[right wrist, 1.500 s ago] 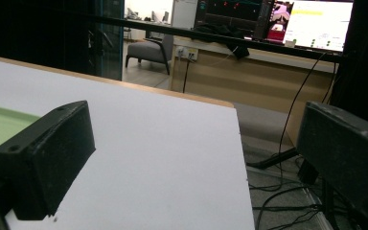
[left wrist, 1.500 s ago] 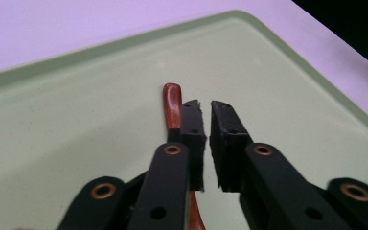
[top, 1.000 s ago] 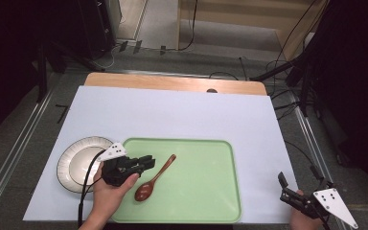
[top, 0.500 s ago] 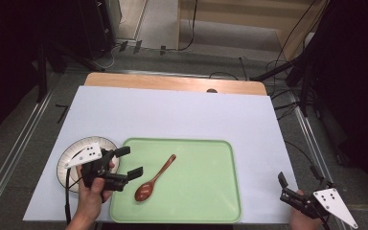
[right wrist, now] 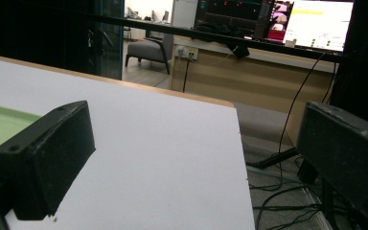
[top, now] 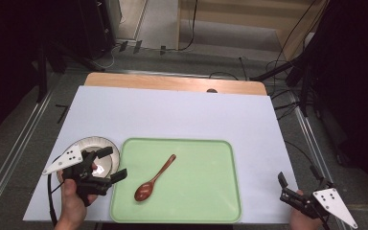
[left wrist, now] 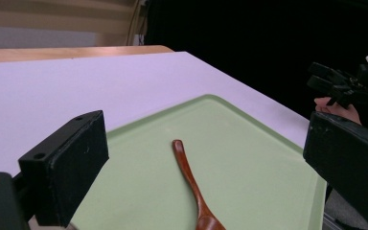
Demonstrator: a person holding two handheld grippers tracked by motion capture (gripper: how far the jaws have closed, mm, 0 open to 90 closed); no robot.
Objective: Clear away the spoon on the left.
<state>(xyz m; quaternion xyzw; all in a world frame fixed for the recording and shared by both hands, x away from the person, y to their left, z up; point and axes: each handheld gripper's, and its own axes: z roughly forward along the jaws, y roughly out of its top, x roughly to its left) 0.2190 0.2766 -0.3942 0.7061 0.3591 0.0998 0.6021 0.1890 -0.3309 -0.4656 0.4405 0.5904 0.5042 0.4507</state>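
The wooden spoon (top: 155, 178) lies loose on the green tray (top: 211, 201), left of the tray's middle, its bowl toward the tray's near edge and its handle slanting up and away to the right. The left gripper (top: 111, 165) hangs just off the tray's left edge, over the near side of the white plate (top: 88, 142) that sits touching that edge; its jaws have just been opening and now stand spread wide with nothing between them, the spoon lying apart ahead of them in the left gripper view. Well beyond the tray's right near corner, at the white table (top: 172, 115) edge, the right gripper (top: 294, 184) has its jaws spread too, gripping nothing.
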